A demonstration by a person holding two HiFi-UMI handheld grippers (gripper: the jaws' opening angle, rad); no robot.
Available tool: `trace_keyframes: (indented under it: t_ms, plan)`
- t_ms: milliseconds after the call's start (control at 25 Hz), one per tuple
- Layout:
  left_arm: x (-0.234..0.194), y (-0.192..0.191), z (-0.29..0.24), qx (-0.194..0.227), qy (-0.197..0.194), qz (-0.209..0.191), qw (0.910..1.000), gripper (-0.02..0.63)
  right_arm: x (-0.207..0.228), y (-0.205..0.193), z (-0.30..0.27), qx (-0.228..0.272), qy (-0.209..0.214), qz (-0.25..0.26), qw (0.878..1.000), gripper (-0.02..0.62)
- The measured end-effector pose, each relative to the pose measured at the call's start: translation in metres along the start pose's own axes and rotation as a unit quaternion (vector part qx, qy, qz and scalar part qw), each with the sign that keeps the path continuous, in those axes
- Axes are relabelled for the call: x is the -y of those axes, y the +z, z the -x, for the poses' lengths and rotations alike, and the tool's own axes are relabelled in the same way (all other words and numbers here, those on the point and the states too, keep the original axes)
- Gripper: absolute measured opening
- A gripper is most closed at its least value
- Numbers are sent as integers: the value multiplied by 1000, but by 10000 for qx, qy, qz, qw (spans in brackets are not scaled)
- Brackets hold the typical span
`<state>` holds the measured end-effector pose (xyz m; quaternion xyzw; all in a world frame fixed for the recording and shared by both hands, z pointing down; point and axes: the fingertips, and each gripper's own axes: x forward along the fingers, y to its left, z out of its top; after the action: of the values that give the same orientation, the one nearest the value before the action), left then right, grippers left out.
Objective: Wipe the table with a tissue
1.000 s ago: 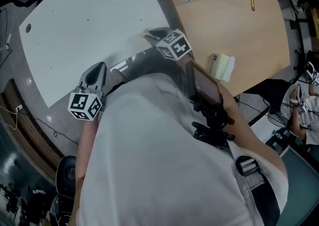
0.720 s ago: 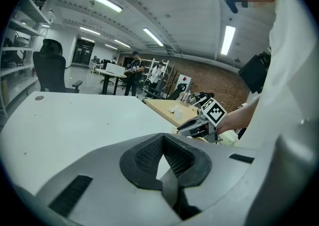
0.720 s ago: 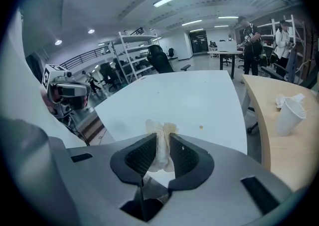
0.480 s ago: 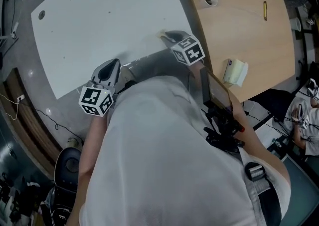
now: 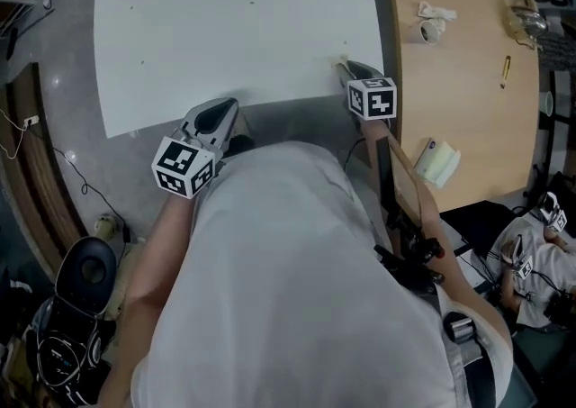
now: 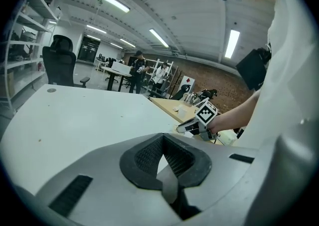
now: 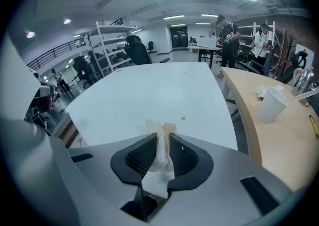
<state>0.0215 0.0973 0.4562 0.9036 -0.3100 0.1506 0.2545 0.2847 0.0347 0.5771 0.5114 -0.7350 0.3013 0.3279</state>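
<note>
My right gripper [image 5: 347,67] is shut on a crumpled white tissue [image 5: 341,61] and points down at the near right corner of the white table [image 5: 234,28]. In the right gripper view the tissue [image 7: 160,129] is pinched between both pads and pokes out past the tips of the right gripper [image 7: 160,139]. A small brown spot [image 7: 183,118] lies on the table just beyond it. My left gripper [image 5: 230,106] hovers at the table's near edge, to the left. In the left gripper view the left gripper [image 6: 162,137] has its tips together with nothing between them.
A wooden table [image 5: 468,82] adjoins on the right. On it are a paper cup [image 5: 432,31], a crumpled tissue [image 5: 436,11], a pen [image 5: 506,71] and a tissue pack [image 5: 438,161]. Black equipment [image 5: 85,271] sits on the floor at lower left. People stand far behind.
The right gripper has tipped downward and sunk toward the white table's near edge, still holding the tissue. The left gripper has slid along that near edge. The head view has swung.
</note>
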Motion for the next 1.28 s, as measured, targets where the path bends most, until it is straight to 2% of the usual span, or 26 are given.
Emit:
trace_keyframes:
  t_ms: [160, 320, 480, 720, 960, 1040, 1120, 1240, 1280]
  plan:
    - [-10, 1, 6, 18, 6, 60, 10000, 6, 9, -6, -5, -188, -319, -44, 9993, 83]
    - [-16, -1, 11, 7, -5, 93, 10000, 5, 8, -12, -9, -414, -633, 388, 9964, 81]
    - [-23, 0, 10, -2, -79, 75, 9999, 6, 7, -11, -10, -536, -850, 384, 9942, 77]
    - [-28, -1, 11, 1, -223, -1, 9998, 6, -7, -13, -15, -670, -870, 443, 9930, 74]
    - [-33, 1, 15, -32, -358, -79, 9993, 6, -27, -15, -16, -548, -848, 348, 9943, 72]
    - [-36, 2, 18, -40, -399, -100, 9991, 6, -40, -16, -18, -532, -756, 294, 9953, 72]
    - [-38, 1, 20, -53, -445, -120, 9989, 6, -60, -17, -21, -537, -474, 289, 9970, 72]
    - [-40, 2, 23, -75, -519, -180, 9985, 5, -108, -10, -23, -288, 469, 277, 9981, 72]
    - [-40, 4, 24, -74, -548, -201, 9983, 5, -119, -6, -21, -144, 646, 245, 9975, 72]
